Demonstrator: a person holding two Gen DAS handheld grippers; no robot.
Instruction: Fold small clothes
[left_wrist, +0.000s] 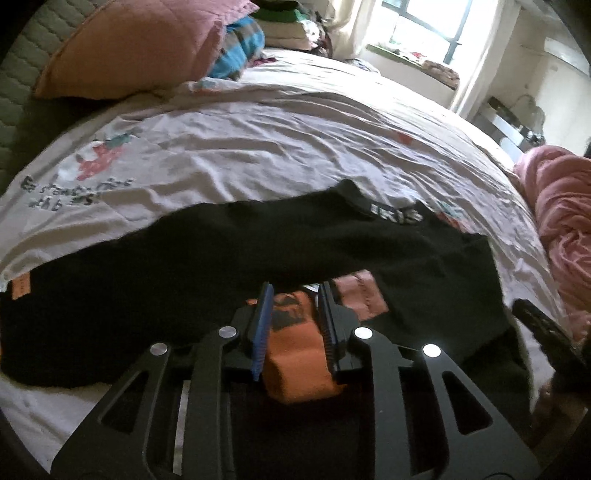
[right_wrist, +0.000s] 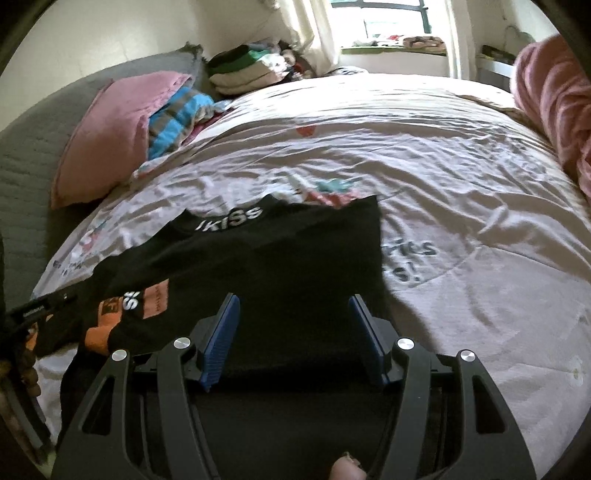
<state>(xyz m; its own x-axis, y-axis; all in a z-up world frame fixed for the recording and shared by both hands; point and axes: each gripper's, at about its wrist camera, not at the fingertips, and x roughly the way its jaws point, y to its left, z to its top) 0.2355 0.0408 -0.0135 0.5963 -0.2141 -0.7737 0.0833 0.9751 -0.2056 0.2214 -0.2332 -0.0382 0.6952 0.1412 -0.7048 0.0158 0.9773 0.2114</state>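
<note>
A small black shirt (left_wrist: 229, 251) with white collar lettering and orange print lies spread on the bed; it also shows in the right wrist view (right_wrist: 288, 258). My left gripper (left_wrist: 295, 291) is over its near edge, and a bunched orange-printed fold (left_wrist: 295, 350) sits between its blue pads. The jaws stand narrowly apart around the fold. My right gripper (right_wrist: 293, 301) is open and empty, hovering over the black shirt's right part. The left gripper's tip (right_wrist: 33, 314) shows at the left edge of the right wrist view.
The shirt lies on a pale printed bed sheet (right_wrist: 443, 166). A pink pillow (right_wrist: 107, 129) and a blue striped cloth (right_wrist: 177, 114) are at the far left. Folded clothes (right_wrist: 243, 70) are stacked at the back. A pink blanket (left_wrist: 565, 221) is bunched at the right.
</note>
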